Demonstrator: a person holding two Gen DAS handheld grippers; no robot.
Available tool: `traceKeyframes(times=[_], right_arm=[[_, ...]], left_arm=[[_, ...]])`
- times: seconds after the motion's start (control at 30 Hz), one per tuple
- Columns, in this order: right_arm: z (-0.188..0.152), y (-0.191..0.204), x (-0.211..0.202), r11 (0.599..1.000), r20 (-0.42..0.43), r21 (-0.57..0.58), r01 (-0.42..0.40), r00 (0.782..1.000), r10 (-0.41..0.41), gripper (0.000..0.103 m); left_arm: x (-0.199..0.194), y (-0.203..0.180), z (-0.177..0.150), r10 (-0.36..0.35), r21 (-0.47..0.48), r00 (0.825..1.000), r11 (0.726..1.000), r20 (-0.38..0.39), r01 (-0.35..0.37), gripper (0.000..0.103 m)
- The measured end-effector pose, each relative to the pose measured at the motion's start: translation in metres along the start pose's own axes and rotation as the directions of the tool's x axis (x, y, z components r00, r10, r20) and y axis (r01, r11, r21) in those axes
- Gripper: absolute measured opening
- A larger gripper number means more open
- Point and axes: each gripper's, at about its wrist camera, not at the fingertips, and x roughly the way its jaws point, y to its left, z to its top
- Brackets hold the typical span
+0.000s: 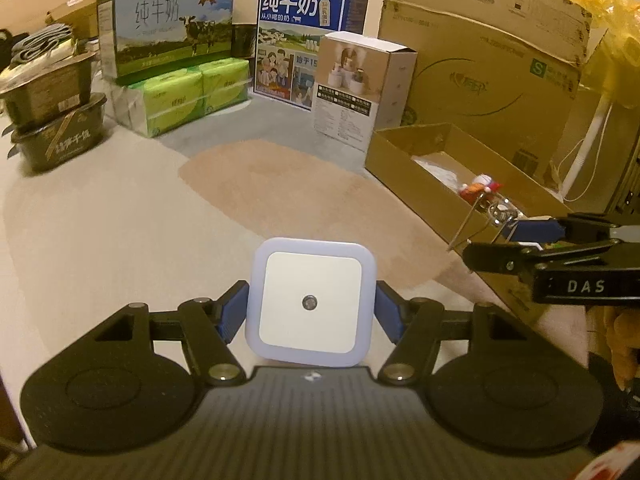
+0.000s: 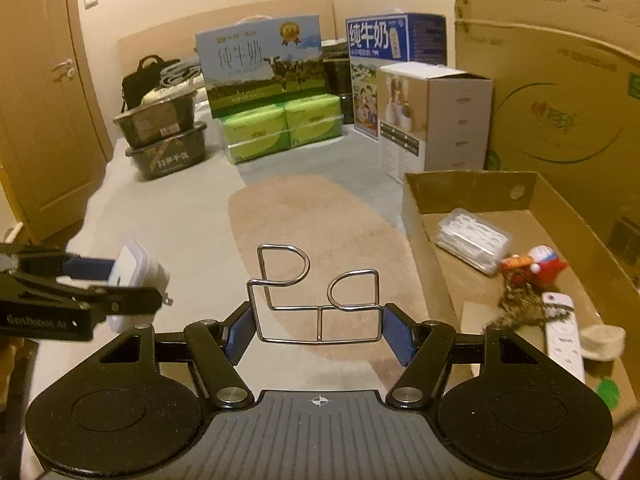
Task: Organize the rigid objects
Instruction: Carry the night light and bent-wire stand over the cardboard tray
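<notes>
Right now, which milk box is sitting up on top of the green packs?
The light blue-and-green milk box with the cow picture. It rests on the green packs. The dark blue milk box stands farther right, behind the white box.

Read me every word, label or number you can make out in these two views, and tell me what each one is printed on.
"纯牛奶": green milk carton.
"纯牛奶": blue milk carton.
"S": large cardboard box.
"DAS": right gripper, shut on the wire rack.
"GenRobot.AI", partly blurred: left gripper, shut on the night light.
Too small or blurred: barcodes, white product box, dark food bowls, tissue packs.
</notes>
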Motion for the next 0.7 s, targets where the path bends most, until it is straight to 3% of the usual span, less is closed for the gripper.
traceKeyframes(times=[0.4, 0.7], right_arm=[[-0.025, -0.017, -0.077, 0.999, 0.068, 0.044, 0.026, 0.997, -0.029, 0.068], [-0.043, -0.045, -0.118, 0.991, 0.092, 0.096, 0.088, 0.991, -0.097, 0.068]], left_arm=[[-0.038, -0.048, -0.021, 0.032, -0.053, 0.999, 0.998, 0.022, -0.031, 0.063], [-0.047, -0.089, -0.020, -0.026, -0.034, 0.999, 0.999, 0.039, 0.027, 0.063]])
